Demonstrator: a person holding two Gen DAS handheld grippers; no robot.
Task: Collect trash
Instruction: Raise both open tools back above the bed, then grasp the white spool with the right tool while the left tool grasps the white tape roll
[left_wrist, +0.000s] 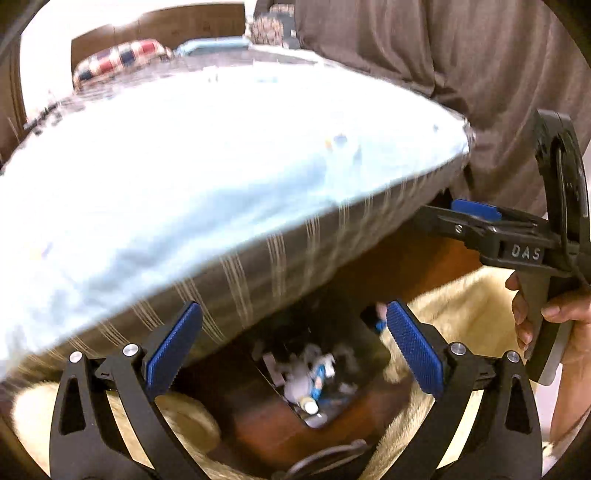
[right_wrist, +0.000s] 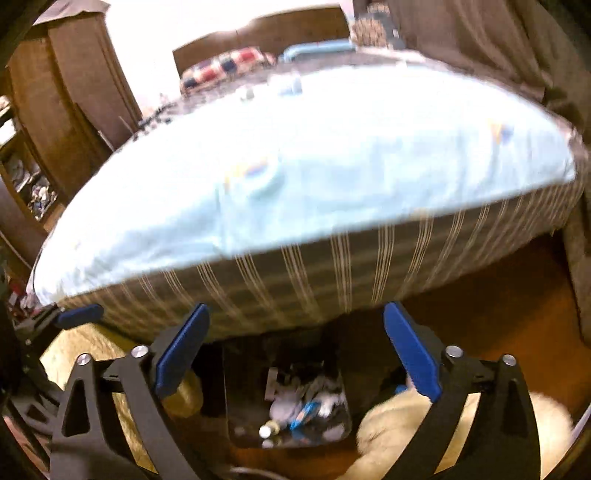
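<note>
We're hovering both grippers over a dark trash bin (left_wrist: 321, 373) on the reddish wooden floor (left_wrist: 258, 424), tucked against the foot of the bed (left_wrist: 184, 166). Our left gripper (left_wrist: 293, 349) has its jaws spread wide with nothing between them, the blue ribbed pads (left_wrist: 415, 347) framing the bin. Same story on the right gripper (right_wrist: 297, 350): wide apart, nothing held, smooth-looking blue pads (right_wrist: 410, 350) on black fingers with silver pivot screws.

Inside the bin (right_wrist: 288, 402) we see a jumble of crumpled pale paper and wrappers, and one small bottle (left_wrist: 312, 395) with a blue-and-white label. In the left view its long axis runs diagonally, white cap (left_wrist: 310, 406) pointing toward the near edge of the bin. In the right view the white cap (right_wrist: 266, 430) sits at the near-left of the heap. The label's writing is too blurred to read.

The bin looks roughly rectangular, dark-walled. Fluffy cream rugs (left_wrist: 461, 306) flank it on both sides. Above, a pale blue sheet (right_wrist: 295, 166) covers the mattress, whose side is grey with cream stripes (right_wrist: 332, 273).

In the left view we catch the right gripper's body (left_wrist: 524, 251), letters "DAS" legible, gripped by a hand (left_wrist: 554, 317).
</note>
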